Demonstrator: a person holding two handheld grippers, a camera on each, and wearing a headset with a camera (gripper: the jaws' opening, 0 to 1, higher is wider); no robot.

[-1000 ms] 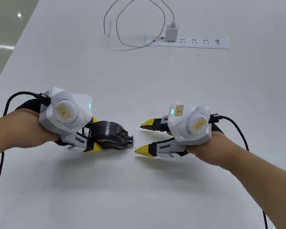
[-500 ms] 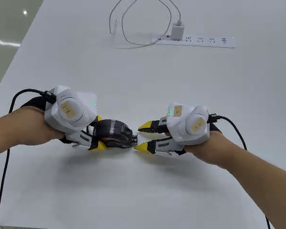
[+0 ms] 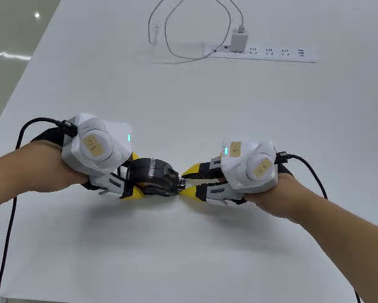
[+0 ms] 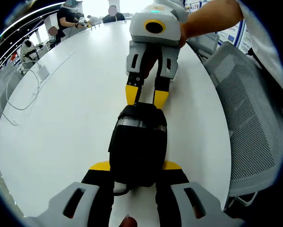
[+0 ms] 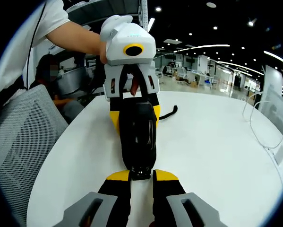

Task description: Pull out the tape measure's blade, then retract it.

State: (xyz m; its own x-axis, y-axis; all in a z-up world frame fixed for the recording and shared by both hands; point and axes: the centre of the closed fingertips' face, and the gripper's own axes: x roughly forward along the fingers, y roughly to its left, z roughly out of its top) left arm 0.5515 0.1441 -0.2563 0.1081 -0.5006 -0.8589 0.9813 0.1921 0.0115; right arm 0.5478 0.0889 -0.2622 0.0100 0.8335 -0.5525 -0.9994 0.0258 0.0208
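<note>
A black tape measure (image 3: 152,177) lies on the white table (image 3: 195,107), with my left gripper (image 3: 130,182) shut around its body from the left. In the left gripper view the case (image 4: 139,146) sits between my yellow tips, left gripper (image 4: 136,166). From the right, my right gripper (image 3: 187,182) meets the case's front. In the right gripper view the blade's end hook (image 5: 141,172) fills the narrow gap between the yellow tips, right gripper (image 5: 141,176), and the jaws look closed on it. No blade length shows outside the tape measure (image 5: 137,125).
A white power strip (image 3: 264,52) with a plugged charger (image 3: 239,43) and a looped cable (image 3: 170,31) lies at the table's far side. The table's left edge runs beside a grey floor (image 3: 12,38). A mesh chair (image 4: 245,94) stands alongside the table.
My right gripper has moved left to the tape measure's front and its jaws have narrowed from wide open onto the blade's hook. The left gripper keeps holding the case.
</note>
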